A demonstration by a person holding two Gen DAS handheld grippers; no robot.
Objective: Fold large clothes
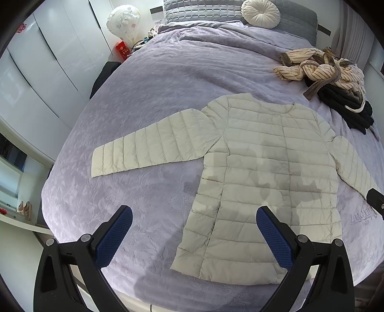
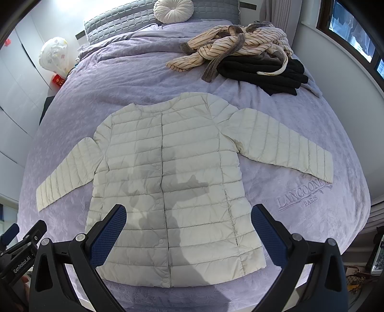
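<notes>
A cream quilted puffer jacket [image 1: 261,172] lies flat, front up and buttoned, on the lavender bedspread [image 1: 148,100], both sleeves spread out to the sides. It also shows in the right wrist view [image 2: 168,182]. My left gripper [image 1: 194,230] is open and empty, above the jacket's lower left hem. My right gripper [image 2: 188,230] is open and empty, above the jacket's lower hem, near its middle. The left gripper [image 2: 26,242] shows at the right wrist view's lower left edge.
A pile of clothes, a striped cream garment [image 2: 230,45] over black ones [image 2: 261,74], lies at the bed's far right. A round cushion [image 2: 172,9] and grey pillows [image 1: 206,9] are at the head. White wardrobes [image 1: 43,72] stand left.
</notes>
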